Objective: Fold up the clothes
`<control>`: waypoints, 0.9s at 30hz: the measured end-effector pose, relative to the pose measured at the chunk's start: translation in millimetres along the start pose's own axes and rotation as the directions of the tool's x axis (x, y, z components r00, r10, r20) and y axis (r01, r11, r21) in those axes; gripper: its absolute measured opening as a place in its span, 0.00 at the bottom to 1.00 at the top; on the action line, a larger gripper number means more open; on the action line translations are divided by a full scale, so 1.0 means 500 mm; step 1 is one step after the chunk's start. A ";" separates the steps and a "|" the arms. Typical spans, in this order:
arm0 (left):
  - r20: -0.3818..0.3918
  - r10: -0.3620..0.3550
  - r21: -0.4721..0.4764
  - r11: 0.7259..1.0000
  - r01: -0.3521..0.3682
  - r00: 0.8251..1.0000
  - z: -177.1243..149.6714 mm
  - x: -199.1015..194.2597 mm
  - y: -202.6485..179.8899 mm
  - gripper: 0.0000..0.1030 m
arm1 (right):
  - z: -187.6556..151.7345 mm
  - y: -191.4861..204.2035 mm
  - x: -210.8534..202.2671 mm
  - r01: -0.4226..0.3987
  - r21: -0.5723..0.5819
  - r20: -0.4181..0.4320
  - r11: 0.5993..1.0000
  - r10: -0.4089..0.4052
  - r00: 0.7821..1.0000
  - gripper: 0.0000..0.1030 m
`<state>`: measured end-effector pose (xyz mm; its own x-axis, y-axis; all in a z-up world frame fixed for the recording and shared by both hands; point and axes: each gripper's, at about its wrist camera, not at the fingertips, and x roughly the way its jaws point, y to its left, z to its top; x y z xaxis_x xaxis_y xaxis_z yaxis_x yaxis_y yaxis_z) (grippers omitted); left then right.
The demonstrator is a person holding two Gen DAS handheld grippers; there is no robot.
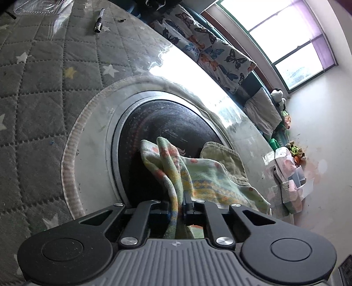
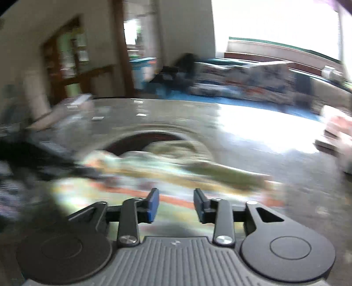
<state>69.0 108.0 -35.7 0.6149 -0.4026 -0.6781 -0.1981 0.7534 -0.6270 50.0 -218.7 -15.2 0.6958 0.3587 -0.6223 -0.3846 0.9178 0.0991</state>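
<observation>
A small pastel cloth [image 1: 198, 173], green and yellow with orange spots, lies partly on a black round disc [image 1: 154, 136] set in a grey table top. My left gripper [image 1: 179, 202] is shut on a bunched fold of the cloth and lifts it a little. In the right wrist view, which is motion-blurred, the same cloth [image 2: 154, 169] spreads just ahead of my right gripper [image 2: 176, 202]. The right gripper is open and empty, with its blue pads [image 2: 154, 204] above the cloth's near edge.
A quilted grey star-patterned mat [image 1: 44, 88] covers the surface to the left, with a pen [image 1: 99, 21] and a clear plastic box [image 1: 37, 6] on it. A butterfly-print cushion [image 1: 209, 48] and soft toys [image 1: 279, 99] line the window side. Boxes [image 1: 288, 176] stand at the table's far end.
</observation>
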 end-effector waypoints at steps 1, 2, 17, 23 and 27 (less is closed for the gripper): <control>0.000 0.002 0.004 1.000 -0.002 1.000 0.000 0.000 0.000 0.10 | -0.002 -0.026 0.004 0.041 0.022 -0.003 0.999 -0.040 0.999 0.36; 0.001 0.005 0.009 1.000 -0.005 1.000 0.000 0.000 -0.001 0.10 | -0.004 -0.052 0.009 0.081 0.045 -0.006 0.996 -0.081 0.997 0.36; 0.018 0.040 0.098 0.994 -0.042 0.999 -0.002 0.003 -0.024 0.10 | -0.033 -0.140 0.041 0.094 0.192 -0.021 0.977 -0.091 0.996 0.11; 0.048 0.012 0.189 0.982 -0.021 0.999 0.001 -0.017 -0.073 0.08 | -0.017 -0.128 -0.014 0.094 0.177 0.052 0.980 -0.104 0.993 0.06; 0.056 -0.039 0.273 0.962 0.022 0.998 0.004 -0.020 -0.141 0.08 | 0.005 -0.130 -0.071 0.120 0.163 0.112 0.979 -0.139 0.984 0.05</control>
<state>78.2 59.8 16.0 0.6641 -0.4018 -0.6305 0.0314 0.8575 -0.5134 51.7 -290.7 2.5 0.8060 0.2441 -0.5393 -0.1939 0.9696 0.1492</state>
